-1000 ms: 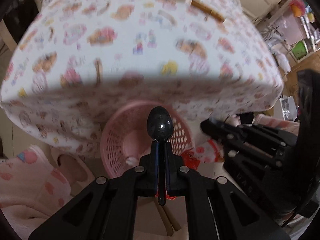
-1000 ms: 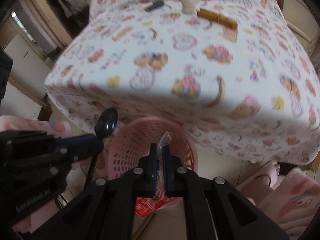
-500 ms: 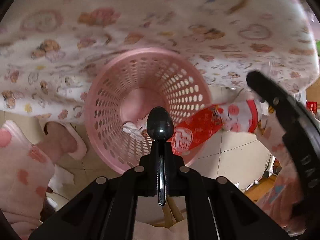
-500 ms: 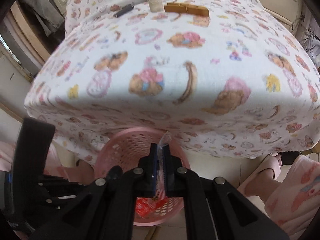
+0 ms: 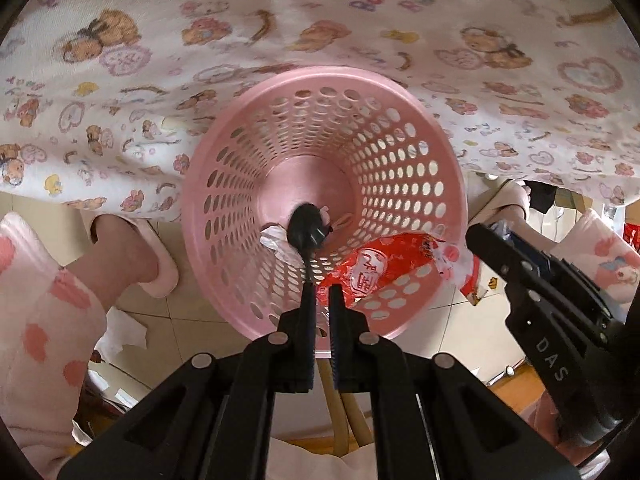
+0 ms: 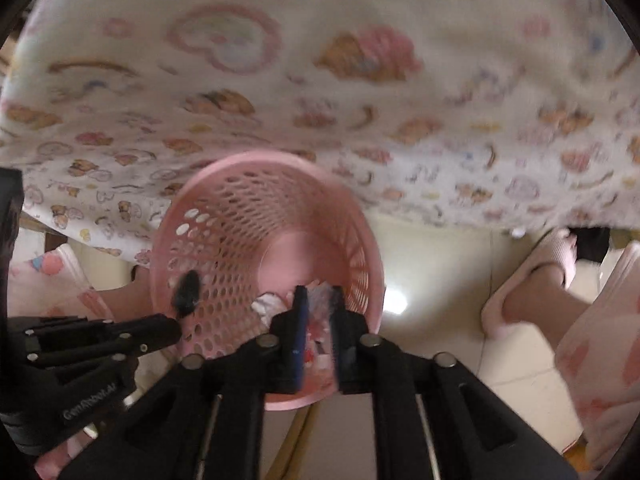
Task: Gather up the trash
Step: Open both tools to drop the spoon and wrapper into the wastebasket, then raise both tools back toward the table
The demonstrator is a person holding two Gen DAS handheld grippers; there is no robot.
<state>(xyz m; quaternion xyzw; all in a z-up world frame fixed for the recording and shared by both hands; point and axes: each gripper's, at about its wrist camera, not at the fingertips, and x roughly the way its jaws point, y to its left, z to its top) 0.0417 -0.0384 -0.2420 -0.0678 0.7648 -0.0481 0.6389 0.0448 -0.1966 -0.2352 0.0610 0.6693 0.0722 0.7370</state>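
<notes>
A pink perforated basket (image 5: 320, 74) (image 6: 260, 158) stands on the floor at the table's edge, straight below both grippers. My left gripper (image 5: 322, 292) (image 6: 176, 330) shows a narrow gap between its fingers. The black plastic spoon (image 5: 306, 226) (image 6: 186, 288) is blurred, out past the fingertips and inside the basket mouth. My right gripper (image 6: 319, 300) (image 5: 480, 232) has its jaws opening. The red snack wrapper (image 5: 376, 268) (image 6: 318, 320) hangs loose between them and reaches over the basket's near rim. White tissue (image 5: 276, 240) lies at the basket's bottom.
The cartoon-print tablecloth (image 5: 320, 20) hangs down just behind the basket. A person's slippered feet (image 5: 156, 268) (image 6: 532, 292) and pink pyjama legs stand on both sides of it. A crumpled tissue (image 5: 120, 328) lies on the tiled floor at the left.
Both grippers have sunk and tipped down over the basket. The spoon has slipped out of the left fingers. The right jaws have parted around the wrapper.
</notes>
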